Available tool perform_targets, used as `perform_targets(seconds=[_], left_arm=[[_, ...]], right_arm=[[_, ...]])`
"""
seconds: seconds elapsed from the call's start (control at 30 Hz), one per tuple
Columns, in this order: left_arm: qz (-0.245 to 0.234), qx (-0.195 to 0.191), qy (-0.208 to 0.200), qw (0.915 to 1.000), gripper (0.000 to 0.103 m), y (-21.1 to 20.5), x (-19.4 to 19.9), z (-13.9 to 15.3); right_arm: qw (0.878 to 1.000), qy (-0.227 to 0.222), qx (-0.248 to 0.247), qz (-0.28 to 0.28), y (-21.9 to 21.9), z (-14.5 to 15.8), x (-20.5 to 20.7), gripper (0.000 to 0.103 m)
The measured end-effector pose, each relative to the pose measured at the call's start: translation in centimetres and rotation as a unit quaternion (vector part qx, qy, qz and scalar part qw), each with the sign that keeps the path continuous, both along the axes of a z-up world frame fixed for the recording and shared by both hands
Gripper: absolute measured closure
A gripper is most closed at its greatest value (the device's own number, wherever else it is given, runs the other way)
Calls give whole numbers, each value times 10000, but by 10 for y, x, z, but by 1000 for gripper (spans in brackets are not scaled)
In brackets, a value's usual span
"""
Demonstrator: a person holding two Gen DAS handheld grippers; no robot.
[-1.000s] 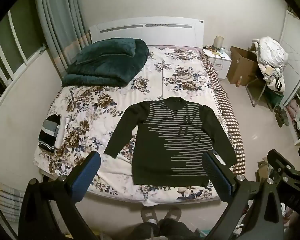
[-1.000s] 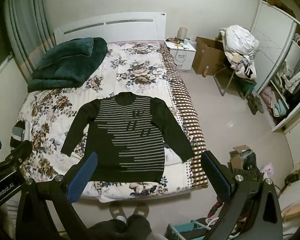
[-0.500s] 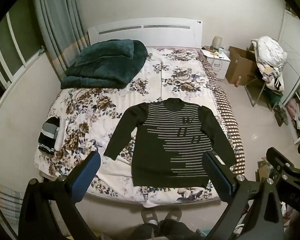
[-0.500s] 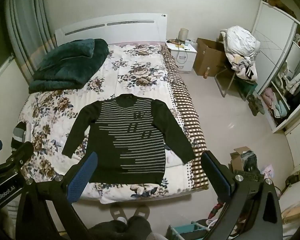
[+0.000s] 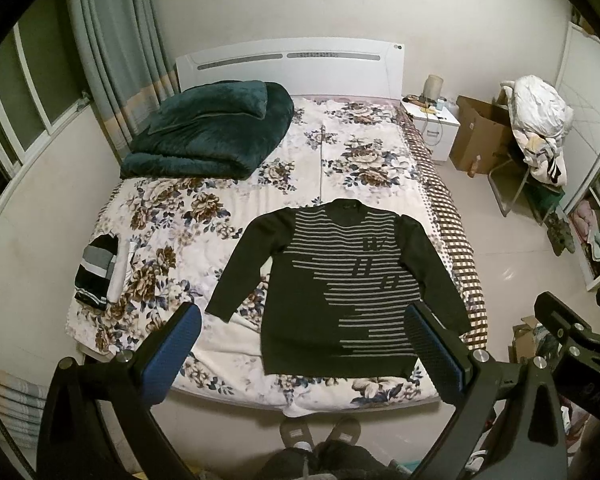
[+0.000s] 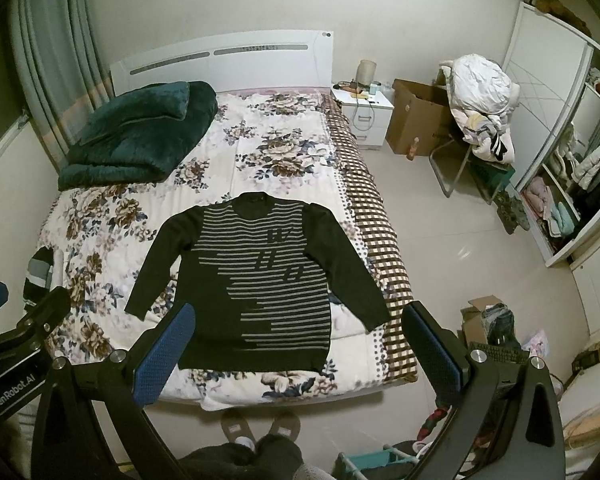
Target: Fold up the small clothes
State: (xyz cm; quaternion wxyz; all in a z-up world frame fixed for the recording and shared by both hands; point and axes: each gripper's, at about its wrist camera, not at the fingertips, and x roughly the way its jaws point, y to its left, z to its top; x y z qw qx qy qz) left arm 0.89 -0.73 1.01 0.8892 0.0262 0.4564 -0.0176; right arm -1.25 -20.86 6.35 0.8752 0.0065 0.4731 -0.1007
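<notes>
On the bed (image 5: 228,216), near its foot edge, a dark striped sweater (image 5: 340,280) lies flat, collar at 12 o'clock, hem at 6, sleeves angled toward 7 and 5. Left hand-held gripper (image 5: 304,348) and right hand-held gripper (image 6: 300,344) hover above, jaws wide, holding nothing.

Sweater lettering (image 5: 374,263) too small

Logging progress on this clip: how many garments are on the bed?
2 visible: a striped sweater spread flat near the foot, a folded striped garment at the left edge. White fabric beside it is unclear.
</notes>
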Motion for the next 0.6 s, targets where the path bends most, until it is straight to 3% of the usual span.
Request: perform_targets(seconds=[0.6], left_arm=[[5, -37, -41, 10000, 0, -12, 8, 14]], right_arm=[[10000, -28, 15, 6, 2, 6, 4, 0]])
